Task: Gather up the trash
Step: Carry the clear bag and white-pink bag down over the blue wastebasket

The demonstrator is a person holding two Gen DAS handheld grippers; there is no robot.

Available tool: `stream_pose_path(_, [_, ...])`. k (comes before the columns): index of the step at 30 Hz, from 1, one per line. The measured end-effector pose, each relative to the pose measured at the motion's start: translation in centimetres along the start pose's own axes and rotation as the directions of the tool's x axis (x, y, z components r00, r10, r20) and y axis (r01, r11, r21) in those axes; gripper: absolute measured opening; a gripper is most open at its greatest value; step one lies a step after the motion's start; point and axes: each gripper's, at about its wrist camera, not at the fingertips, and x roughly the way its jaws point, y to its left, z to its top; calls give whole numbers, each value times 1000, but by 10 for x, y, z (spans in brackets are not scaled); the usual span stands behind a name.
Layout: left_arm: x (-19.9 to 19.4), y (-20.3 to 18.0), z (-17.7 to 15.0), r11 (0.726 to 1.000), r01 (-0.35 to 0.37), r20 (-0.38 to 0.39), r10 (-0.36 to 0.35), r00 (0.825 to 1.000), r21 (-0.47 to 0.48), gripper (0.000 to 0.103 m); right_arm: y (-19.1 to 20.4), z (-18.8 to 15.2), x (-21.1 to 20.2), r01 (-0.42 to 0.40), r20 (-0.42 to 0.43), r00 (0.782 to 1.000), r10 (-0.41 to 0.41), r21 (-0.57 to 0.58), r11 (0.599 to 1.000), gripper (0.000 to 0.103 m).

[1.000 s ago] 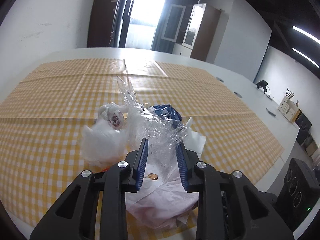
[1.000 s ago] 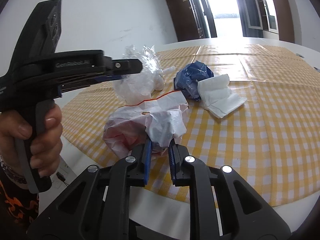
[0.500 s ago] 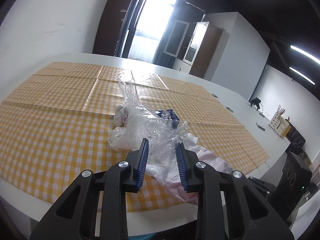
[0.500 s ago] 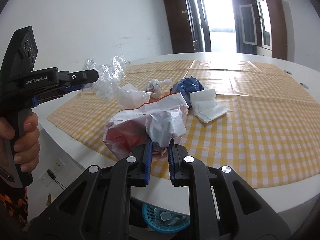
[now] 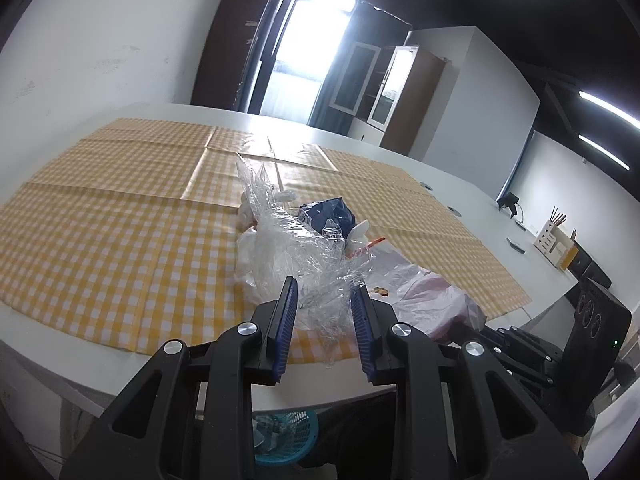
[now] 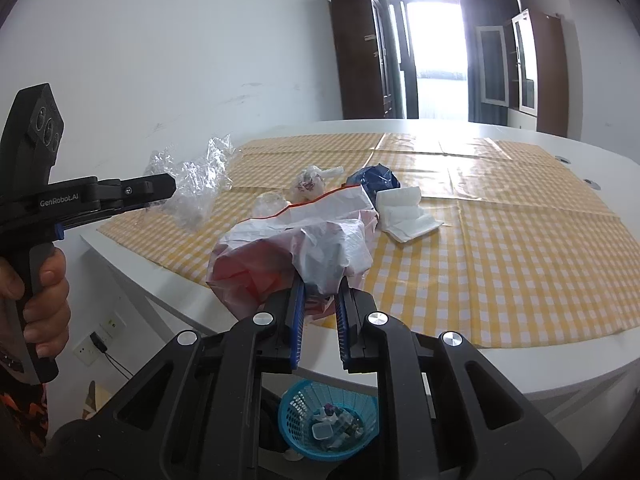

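With the left claw (image 5: 322,312) clamped on clear film (image 5: 304,264) at frame centre and the right claw (image 6: 320,304) pinching a white bag (image 6: 304,252), best carry both clear of the worktop (image 6: 520,364) edge, then release squarely over the blue basket (image 6: 296,420) low in frame.

Yellow-and-white checked tablecloth (image 6: 500,248), dark blue wrapper (image 6: 374,178), white napkin (image 6: 404,212), turquoise basket (image 6: 328,420).

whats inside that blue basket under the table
The blue basket on the floor below the table edge already holds a few small scraps, white and dark bits. The right tool covers part of its rim, so the rest of its contents cannot be seen.
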Motion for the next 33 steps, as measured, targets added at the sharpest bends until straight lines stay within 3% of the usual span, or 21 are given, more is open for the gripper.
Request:
stream_pose_path(21, [-95,-14,-90,996,18,-9,-17,1000,90,27,32,-50,-64,-52,-18,999,51,-60,997,13])
stream_pose_path(33, [-101,-11,-159,992,17,-154,2,988,122,27,37,-102,-94,-90,-96,992,81,-87,992,13])
